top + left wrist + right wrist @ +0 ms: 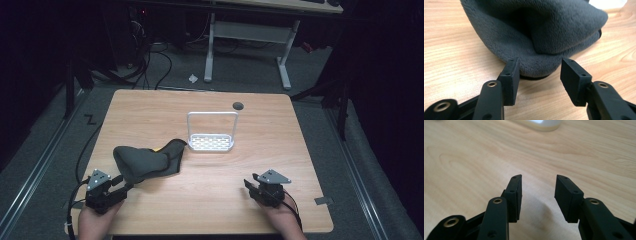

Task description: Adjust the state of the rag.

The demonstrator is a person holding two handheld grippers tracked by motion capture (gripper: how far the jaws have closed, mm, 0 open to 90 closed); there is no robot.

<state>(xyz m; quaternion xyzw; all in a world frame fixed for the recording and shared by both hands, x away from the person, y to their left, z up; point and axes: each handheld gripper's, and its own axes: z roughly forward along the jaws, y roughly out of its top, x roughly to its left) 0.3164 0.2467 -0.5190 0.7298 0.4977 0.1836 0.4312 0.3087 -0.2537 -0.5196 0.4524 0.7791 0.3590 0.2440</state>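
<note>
A soft grey fleece item (142, 162) lies crumpled on the left half of the wooden table (215, 200), with a bit of yellow (157, 148) showing behind it. My left gripper (126, 184) lies low at its near edge. In the left gripper view the fleece (536, 30) bulges down to the open gripper (540, 67); its rim sits just at the tips and the pads do not squeeze it. My right gripper (252, 181) rests at the front right. In the right gripper view it (538, 178) is open over bare wood.
A white wire rack (211, 142) with a tall hoop handle stands mid-table, and its base (541, 123) shows far ahead in the right gripper view. A dark round hole (238, 106) sits near the far edge. Desk legs and cables lie on the floor beyond.
</note>
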